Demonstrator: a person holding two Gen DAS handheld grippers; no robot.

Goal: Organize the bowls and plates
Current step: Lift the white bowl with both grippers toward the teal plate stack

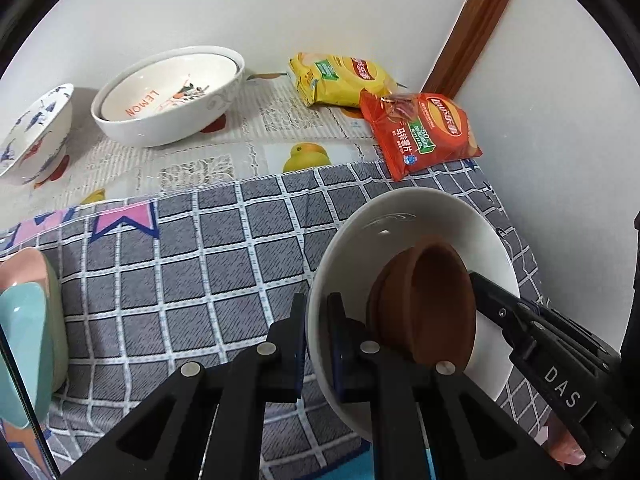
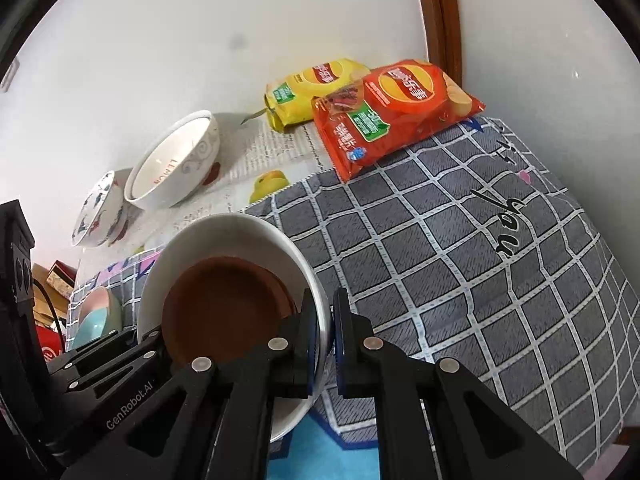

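A plain white bowl [image 1: 404, 216] [image 2: 224, 226] hangs above the grey checked cloth, with brown dishes [image 1: 436, 300] [image 2: 224, 308] nested inside it. My left gripper [image 1: 316, 320] is shut on its left rim. On the opposite rim my right gripper [image 2: 326, 320] [image 1: 496, 312] is shut as well. At the back stands a large white bowl marked LEMON [image 1: 168, 96] [image 2: 172, 164], and beside it a small bowl with a blue pattern [image 1: 32, 132] [image 2: 100, 212]. A pink and a teal bowl [image 1: 24, 320] [image 2: 94, 316] lie at the left edge.
A yellow crisp bag [image 1: 340, 80] [image 2: 312, 88] and a red crisp bag [image 1: 420, 132] [image 2: 388, 112] lie at the back near a wooden door frame [image 1: 480, 20]. The checked cloth [image 1: 200, 272] [image 2: 460, 272] overlies a fruit-print tablecloth [image 1: 248, 136]. Boxes [image 2: 52, 280] sit beyond the table's left side.
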